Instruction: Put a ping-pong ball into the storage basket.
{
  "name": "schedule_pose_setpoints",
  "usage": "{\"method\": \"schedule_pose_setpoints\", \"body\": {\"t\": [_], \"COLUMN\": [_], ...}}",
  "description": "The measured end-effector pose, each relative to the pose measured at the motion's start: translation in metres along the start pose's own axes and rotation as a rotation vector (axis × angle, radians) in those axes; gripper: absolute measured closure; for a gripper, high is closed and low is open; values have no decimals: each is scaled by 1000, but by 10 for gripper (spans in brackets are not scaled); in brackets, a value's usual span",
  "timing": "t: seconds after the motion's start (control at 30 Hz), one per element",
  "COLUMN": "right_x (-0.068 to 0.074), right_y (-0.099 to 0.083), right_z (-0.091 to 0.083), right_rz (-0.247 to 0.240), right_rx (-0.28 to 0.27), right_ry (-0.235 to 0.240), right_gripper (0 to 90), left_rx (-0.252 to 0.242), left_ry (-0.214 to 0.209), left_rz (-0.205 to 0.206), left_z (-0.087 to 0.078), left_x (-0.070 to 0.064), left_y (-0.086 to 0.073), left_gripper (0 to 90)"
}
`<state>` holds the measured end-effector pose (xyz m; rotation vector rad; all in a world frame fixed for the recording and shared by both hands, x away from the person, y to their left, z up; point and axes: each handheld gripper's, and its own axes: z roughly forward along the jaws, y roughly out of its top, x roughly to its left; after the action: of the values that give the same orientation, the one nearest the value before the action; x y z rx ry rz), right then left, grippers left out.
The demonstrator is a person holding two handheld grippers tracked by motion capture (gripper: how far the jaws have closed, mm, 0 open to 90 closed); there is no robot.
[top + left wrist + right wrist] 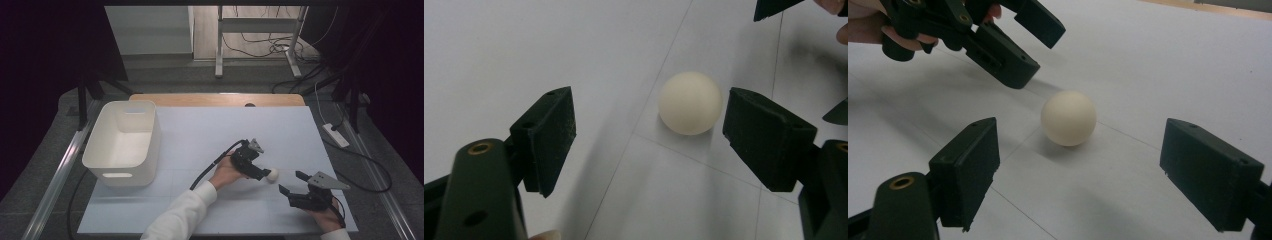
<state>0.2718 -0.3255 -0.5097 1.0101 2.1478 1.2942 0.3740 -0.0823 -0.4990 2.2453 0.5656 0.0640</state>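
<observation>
Cream ball point(690, 102) seemingly between left tool point(649, 127) jaws

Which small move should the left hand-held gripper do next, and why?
Probably slide forward slightly, then close. The left hand-held gripper is open, and the white ball rests on the table near its right jaw, not yet between the pads.

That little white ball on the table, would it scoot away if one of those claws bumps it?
Probably. The ball is smooth and round on a flat white table, so a nudge would likely roll it. It looks light, perhaps hollow. The left gripper is open around it, so closing evenly should trap it.
</observation>
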Motion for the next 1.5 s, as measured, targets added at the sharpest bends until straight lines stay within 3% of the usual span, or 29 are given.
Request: {"method": "schedule_pose_setpoints", "body": {"t": [0.3,0.67,1.07,1.2,1.33,1.5], "right_x": [-1,-1,-2,-2,-2,-2], "right_y": [0,0,0,0,-1,-1], "right_z": [-2,-3,-3,-3,-3,-4], "right_rz": [14,21,20,19,19,18], "right_rx": [-10,-15,-11,-11,-11,-10], "right_ry": [1,3,-1,-1,-2,-3], "right_gripper": [163,164,163,163,164,164], "left_rx": [33,37,72,68,64,71], "left_ry": [-17,-35,-43,-69,-98,-94], "left_rz": [39,26,44,40,61,75], "left_z": [14,27,42,43,42,40], "left_x": [-3,-7,-9,-10,-11,-10], "left_y": [3,5,8,8,7,7], "left_gripper": [220,221,226,311,497,510]}}
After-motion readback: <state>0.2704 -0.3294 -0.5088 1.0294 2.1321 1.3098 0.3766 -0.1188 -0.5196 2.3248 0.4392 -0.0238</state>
